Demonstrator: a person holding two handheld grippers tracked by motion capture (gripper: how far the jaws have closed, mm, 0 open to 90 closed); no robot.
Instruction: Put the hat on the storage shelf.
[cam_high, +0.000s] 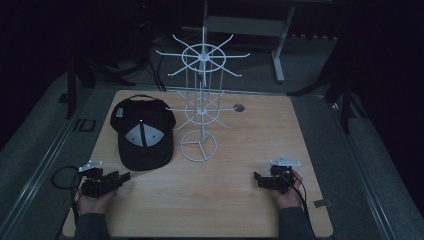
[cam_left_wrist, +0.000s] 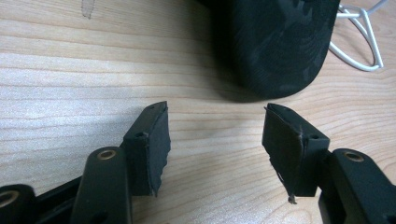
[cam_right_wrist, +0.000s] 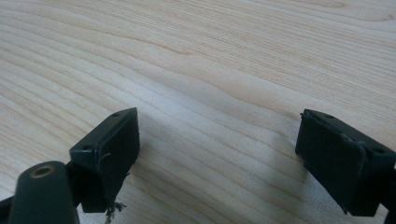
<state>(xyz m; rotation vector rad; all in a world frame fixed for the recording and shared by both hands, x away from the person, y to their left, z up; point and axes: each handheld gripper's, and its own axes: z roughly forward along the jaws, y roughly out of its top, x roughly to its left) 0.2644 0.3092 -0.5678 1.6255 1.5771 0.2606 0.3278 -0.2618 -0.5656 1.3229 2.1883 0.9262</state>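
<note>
I have the left gripper (cam_high: 122, 177) low in the lower left of the high view, jaws spread with only bare wood between them. The black fabric baseball cap with a grey front panel (cam_high: 143, 133) lies just above it, left of centre on the light wooden table (cam_high: 235, 210), beside the white wire display stand (cam_high: 201, 107). My right gripper (cam_high: 258, 179) sits at the lower right, jaws wide apart and empty.
</note>
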